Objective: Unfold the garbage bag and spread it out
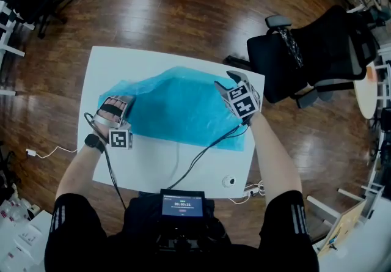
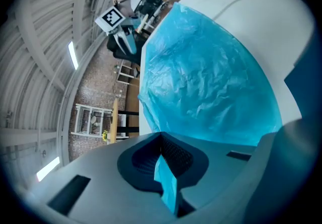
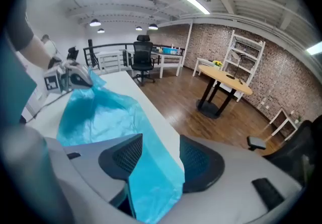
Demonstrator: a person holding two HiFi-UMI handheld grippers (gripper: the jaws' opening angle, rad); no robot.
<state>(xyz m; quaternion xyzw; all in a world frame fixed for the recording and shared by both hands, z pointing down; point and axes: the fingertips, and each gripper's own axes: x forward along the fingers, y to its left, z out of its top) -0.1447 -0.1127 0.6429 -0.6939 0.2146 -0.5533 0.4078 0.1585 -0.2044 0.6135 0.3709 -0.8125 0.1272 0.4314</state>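
The blue garbage bag (image 1: 177,106) is lying on the white table (image 1: 177,167), mostly opened but wrinkled. Its left corner is clamped tight in the left gripper (image 2: 163,162). The jaws of the right gripper (image 3: 158,155) are held apart with the bag's right edge between them. The film seems to rest against one pad only, so no real grip is made there. For a good spread, the right jaws should first be closed on the edge. Both ends can then be drawn apart low over the table.
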